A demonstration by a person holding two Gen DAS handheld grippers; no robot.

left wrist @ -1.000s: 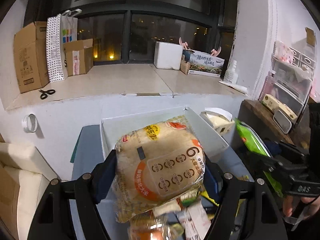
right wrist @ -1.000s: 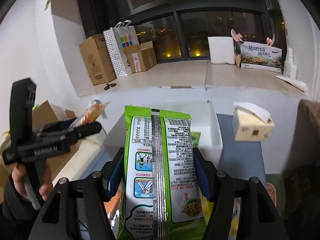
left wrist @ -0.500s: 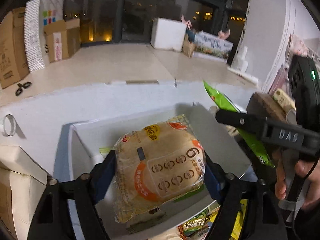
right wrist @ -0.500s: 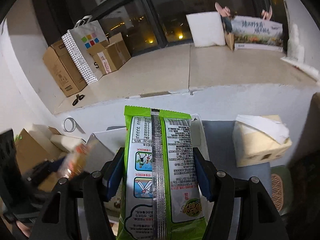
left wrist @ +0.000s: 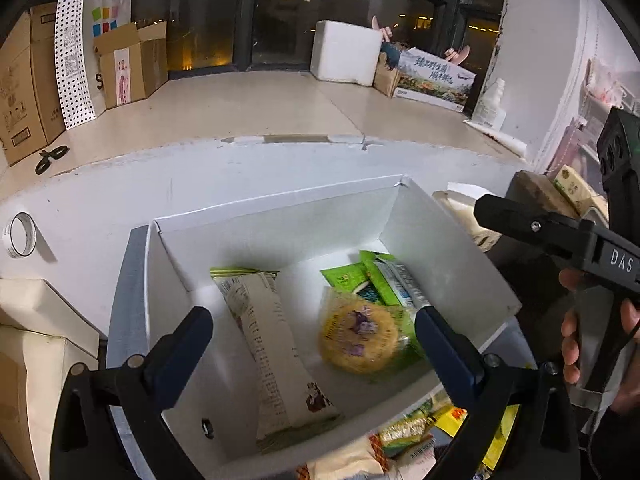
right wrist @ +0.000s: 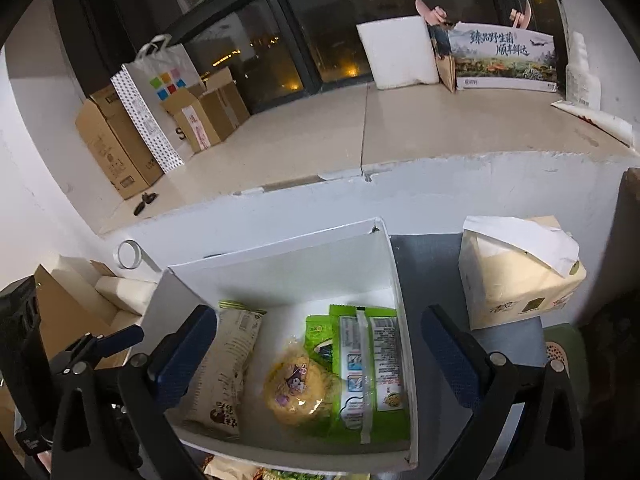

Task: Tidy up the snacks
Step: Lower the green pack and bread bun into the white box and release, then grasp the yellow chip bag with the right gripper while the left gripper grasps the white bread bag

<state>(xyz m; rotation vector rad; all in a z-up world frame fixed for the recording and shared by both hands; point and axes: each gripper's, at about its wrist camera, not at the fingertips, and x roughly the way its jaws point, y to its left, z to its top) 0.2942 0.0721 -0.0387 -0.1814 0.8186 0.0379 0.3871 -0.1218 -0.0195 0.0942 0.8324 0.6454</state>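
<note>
A white open box [left wrist: 448, 256] [right wrist: 280, 264] holds snacks. A long beige packet [left wrist: 276, 344] [right wrist: 224, 376] lies at its left. A round yellow rice-cracker pack [left wrist: 358, 334] [right wrist: 298, 388] lies in the middle, blurred. A green packet [left wrist: 390, 276] [right wrist: 368, 364] lies at the right. My left gripper [left wrist: 314, 334] hangs open and empty above the box. My right gripper [right wrist: 320, 344] is open and empty above it too. The right gripper's black body [left wrist: 572, 240] shows in the left wrist view, the left gripper's body [right wrist: 76, 360] in the right wrist view.
More loose snack packets [left wrist: 408, 436] lie in front of the box. A tissue pack [right wrist: 516, 268] stands to the right of it. A tape roll [left wrist: 18, 236] hangs on the wall at left. Cardboard boxes [right wrist: 116, 136] and scissors [left wrist: 50, 158] sit on the sill behind.
Both grippers have opened. The rice-cracker pack has dropped from the left gripper into the box, and the green packet from the right gripper now lies at the box's right side.
</note>
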